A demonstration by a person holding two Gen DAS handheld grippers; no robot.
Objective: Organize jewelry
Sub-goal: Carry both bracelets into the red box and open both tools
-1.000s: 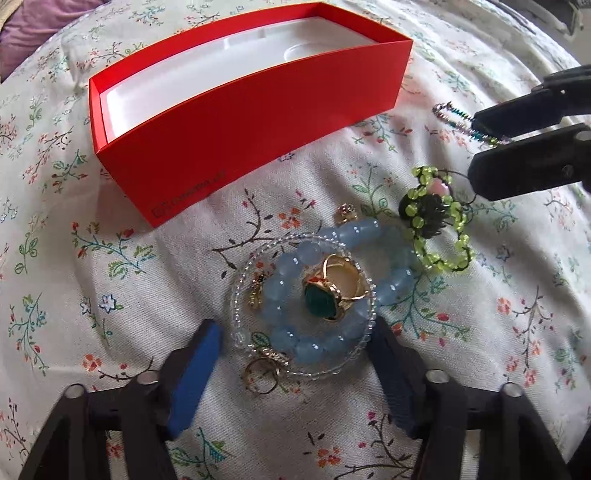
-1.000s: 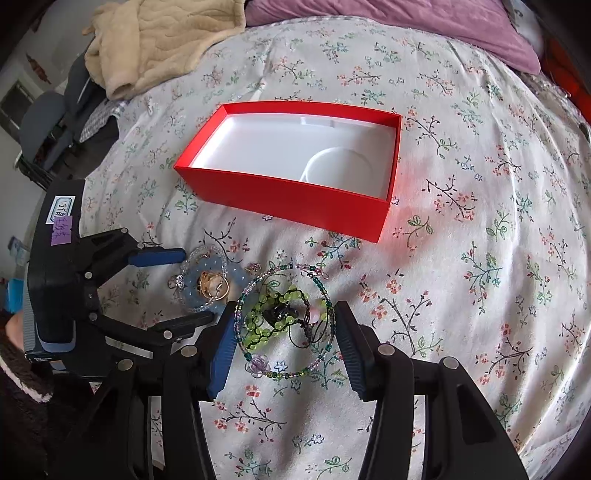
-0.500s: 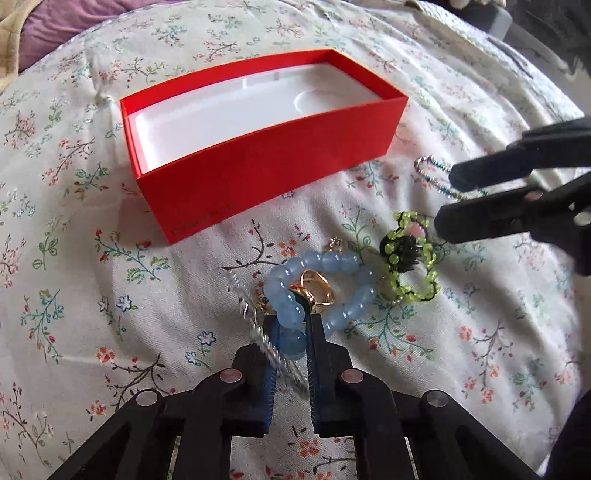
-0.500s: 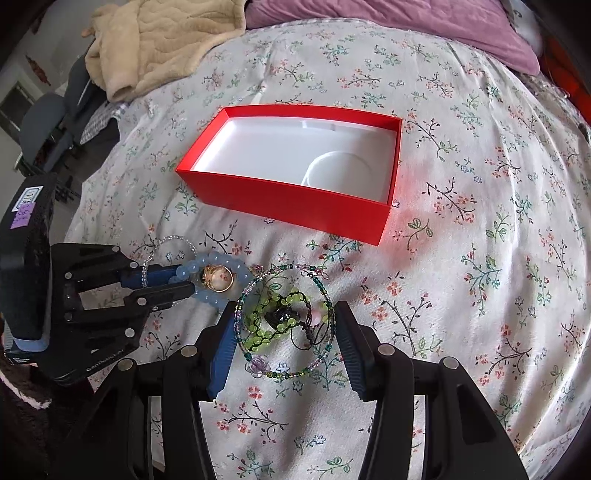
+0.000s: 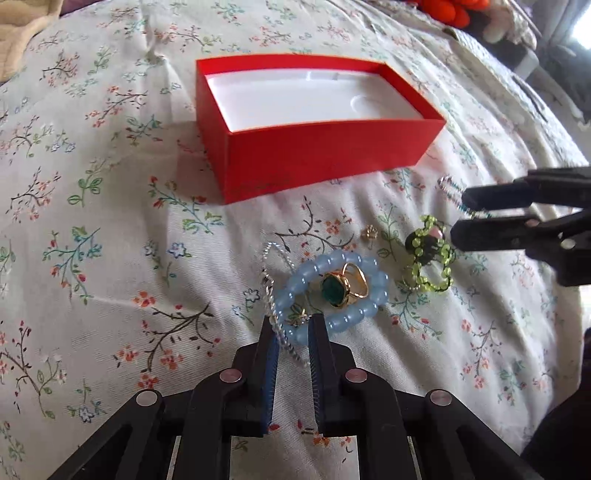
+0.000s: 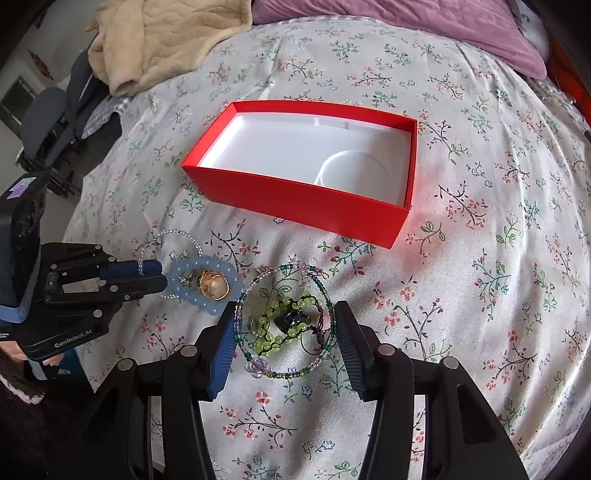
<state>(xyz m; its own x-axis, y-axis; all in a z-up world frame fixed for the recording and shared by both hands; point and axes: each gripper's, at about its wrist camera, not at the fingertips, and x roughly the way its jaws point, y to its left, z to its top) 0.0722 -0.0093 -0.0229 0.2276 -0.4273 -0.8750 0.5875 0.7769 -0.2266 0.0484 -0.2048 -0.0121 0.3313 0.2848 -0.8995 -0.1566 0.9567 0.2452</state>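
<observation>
My left gripper (image 5: 293, 326) pinches the near side of a pale blue bead bracelet (image 5: 364, 264) together with a clear bead strand (image 5: 267, 284); its jaws are opening slightly. A gold ring with a green stone (image 5: 338, 290) lies inside the bracelet's loop. In the right wrist view the left gripper (image 6: 159, 275) holds this blue bracelet (image 6: 192, 266) from the left. My right gripper (image 6: 284, 321) has its pads against both sides of a thin multicoloured bead bangle (image 6: 288, 373), with a green bead bracelet (image 6: 280, 325) lying beneath. The red box (image 5: 325, 155) with its white lining stands beyond.
Everything rests on a floral bedspread (image 6: 480, 295). A small gold charm (image 5: 370, 232) lies loose between the blue bracelet and the box. A beige blanket (image 6: 166, 40) and a purple pillow (image 6: 406, 26) lie at the far end of the bed.
My left gripper went from wide open around the blue bracelet to shut on it, then pulled back and rose a little with it. The right gripper stayed still.
</observation>
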